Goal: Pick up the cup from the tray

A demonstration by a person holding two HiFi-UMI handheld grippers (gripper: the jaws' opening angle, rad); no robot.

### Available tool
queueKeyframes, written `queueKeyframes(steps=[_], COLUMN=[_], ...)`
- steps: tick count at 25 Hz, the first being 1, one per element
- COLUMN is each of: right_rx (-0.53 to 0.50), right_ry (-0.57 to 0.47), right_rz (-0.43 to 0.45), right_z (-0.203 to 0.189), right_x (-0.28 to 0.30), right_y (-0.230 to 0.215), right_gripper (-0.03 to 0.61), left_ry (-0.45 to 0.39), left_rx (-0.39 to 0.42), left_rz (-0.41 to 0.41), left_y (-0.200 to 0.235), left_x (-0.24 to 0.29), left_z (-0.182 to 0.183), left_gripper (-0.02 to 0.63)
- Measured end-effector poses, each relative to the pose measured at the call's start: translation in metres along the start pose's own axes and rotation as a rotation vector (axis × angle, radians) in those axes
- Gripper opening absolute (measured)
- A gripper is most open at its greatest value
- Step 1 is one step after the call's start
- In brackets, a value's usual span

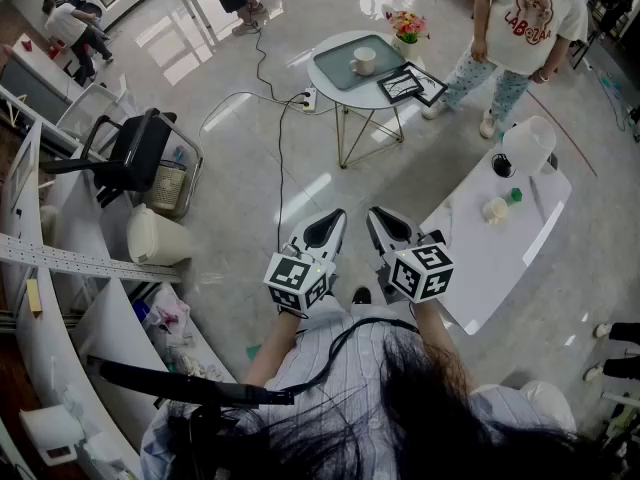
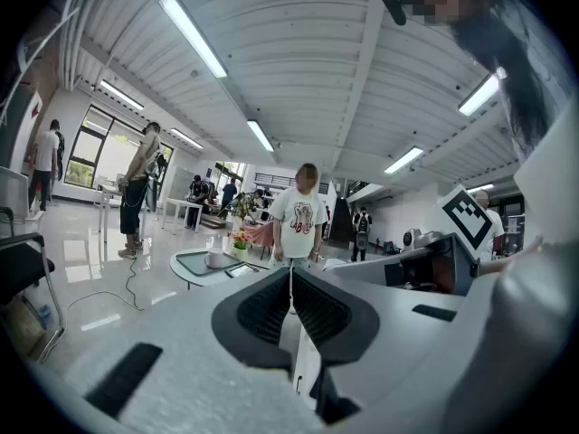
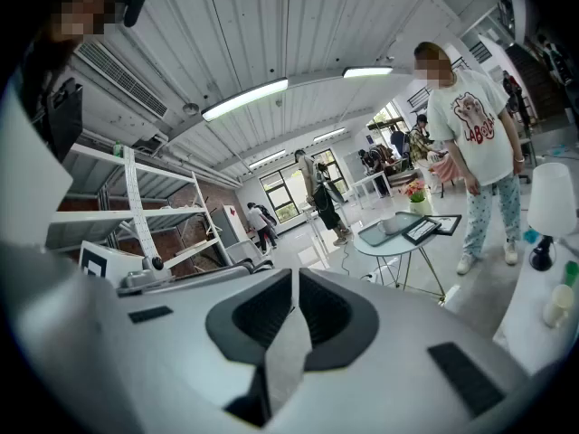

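On the dark tray [image 1: 388,56] — white cup [image 1: 365,59], squat, upright

The left forearm [image 1: 274,346] and right forearm [image 1: 440,336] reach forward side by side. The left tool [image 1: 328,226] and right tool [image 1: 388,226] point ahead, tipped slightly below level, near each other but apart. Each tool's jaws are pressed together, with nothing between them.

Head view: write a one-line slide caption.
Shut and empty, the left gripper and right gripper point toward the cup on the tray on a round table.
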State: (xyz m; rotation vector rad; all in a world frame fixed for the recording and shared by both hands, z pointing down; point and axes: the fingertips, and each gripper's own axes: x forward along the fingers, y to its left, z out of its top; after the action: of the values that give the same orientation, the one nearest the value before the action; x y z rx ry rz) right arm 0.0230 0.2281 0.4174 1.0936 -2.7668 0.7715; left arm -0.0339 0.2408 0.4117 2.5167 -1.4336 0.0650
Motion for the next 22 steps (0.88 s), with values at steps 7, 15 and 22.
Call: queueKeyframes(steps=[7,15,22], right_rx=[-0.006,0.009,0.026], right_ry=[0.001,-0.026,-0.016], right_rz=[0.003,-0.010,-0.013], right_z=[-0.001,0.004,0.003], right_x=[-0.003,-0.011,-0.011], right_y=[-0.005,-0.018,-0.033], right_gripper=[0.043,0.043,0.043], left_ry=[-0.001,-0.007,-0.007], left_rx=[-0.001,-0.003,-0.016], left_rz=[0.008,0.003,0.024], left_y=[-0.003,-0.010,-0.005], left_x=[0.002,0.011,0.020], left_z=[-0.003,-0.004,-0.004], left_gripper=[0.020,0.021,0.021])
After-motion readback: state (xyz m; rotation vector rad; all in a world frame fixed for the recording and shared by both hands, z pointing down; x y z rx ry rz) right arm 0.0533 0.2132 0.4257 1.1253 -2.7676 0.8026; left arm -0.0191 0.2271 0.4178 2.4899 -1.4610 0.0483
